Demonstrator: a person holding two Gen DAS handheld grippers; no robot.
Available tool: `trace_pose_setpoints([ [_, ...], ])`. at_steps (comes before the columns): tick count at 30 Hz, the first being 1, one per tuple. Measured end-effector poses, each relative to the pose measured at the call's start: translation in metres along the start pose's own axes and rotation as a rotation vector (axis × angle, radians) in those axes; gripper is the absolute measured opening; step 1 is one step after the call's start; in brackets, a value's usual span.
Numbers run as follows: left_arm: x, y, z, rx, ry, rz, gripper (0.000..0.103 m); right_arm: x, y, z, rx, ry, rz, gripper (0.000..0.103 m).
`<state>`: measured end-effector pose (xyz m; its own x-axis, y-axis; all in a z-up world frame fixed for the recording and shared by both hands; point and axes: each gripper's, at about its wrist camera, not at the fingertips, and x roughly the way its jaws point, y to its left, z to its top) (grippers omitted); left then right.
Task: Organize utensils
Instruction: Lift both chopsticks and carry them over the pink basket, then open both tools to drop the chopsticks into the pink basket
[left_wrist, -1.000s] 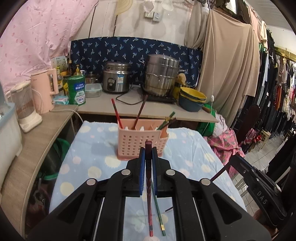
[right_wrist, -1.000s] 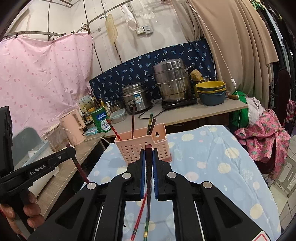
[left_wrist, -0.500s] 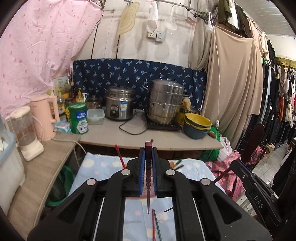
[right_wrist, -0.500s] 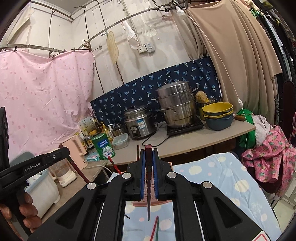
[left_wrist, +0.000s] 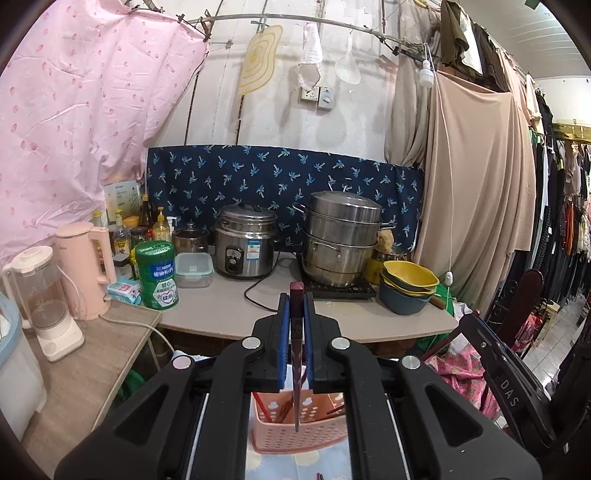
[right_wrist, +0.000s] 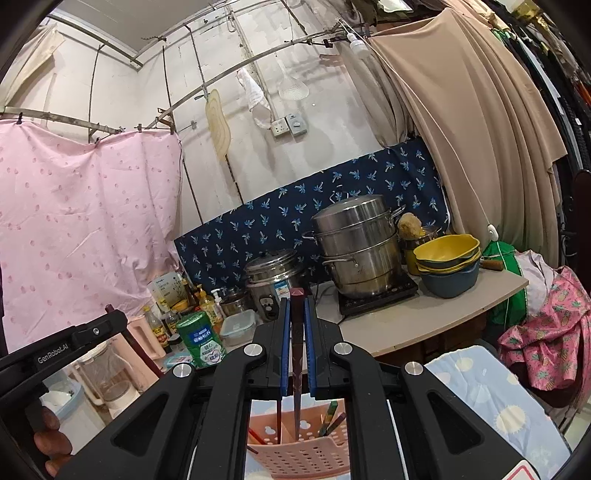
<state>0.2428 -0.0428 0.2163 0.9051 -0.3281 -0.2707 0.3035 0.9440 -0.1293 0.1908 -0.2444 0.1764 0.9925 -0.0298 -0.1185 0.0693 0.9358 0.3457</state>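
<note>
Behind the work area, a grey countertop (left_wrist: 229, 314) runs along the wall and carries a stacked stainless-steel steamer pot (left_wrist: 341, 240), a steel rice cooker (left_wrist: 245, 245), nested yellow and blue bowls (left_wrist: 408, 290), a green round tin (left_wrist: 157, 275) and a pale pink electric kettle (left_wrist: 86, 269). Nearer the cameras, a table covered with a light blue cloth printed with pale round spots (right_wrist: 491, 391) supports a pink perforated plastic utensil basket (left_wrist: 301, 424), which stands upright on the cloth and holds several chopsticks leaning at various angles.

The left gripper (left_wrist: 296, 325) is closed on one dark maroon chopstick (left_wrist: 296, 369), clamped between the blue pads. The stick's blunt end projects above the fingertips; its thin tip hangs over the basket opening, at about rim level in the left wrist view.

The right gripper (right_wrist: 296, 325) is likewise closed on a second dark maroon chopstick (right_wrist: 297, 369), gripped between its blue pads, with the tip hanging into or just over the same basket (right_wrist: 299, 454); which of the two cannot be determined.

A person's hand (right_wrist: 51, 443) is visible at the lower left of the right wrist view, holding the left gripper's black body.
</note>
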Motion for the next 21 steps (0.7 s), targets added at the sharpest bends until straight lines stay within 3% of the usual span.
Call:
trace_pose_setpoints([
  [10,0.041,0.01,-0.01,0.001,0.032,0.026,0.007,0.048,-0.008,-0.019,0.014,0.071,-0.003,0.008],
  [21,0.068,0.018,-0.032,-0.018,0.098,0.036,0.007,0.07,-0.012,-0.048,0.012,0.158,-0.005,0.008],
])
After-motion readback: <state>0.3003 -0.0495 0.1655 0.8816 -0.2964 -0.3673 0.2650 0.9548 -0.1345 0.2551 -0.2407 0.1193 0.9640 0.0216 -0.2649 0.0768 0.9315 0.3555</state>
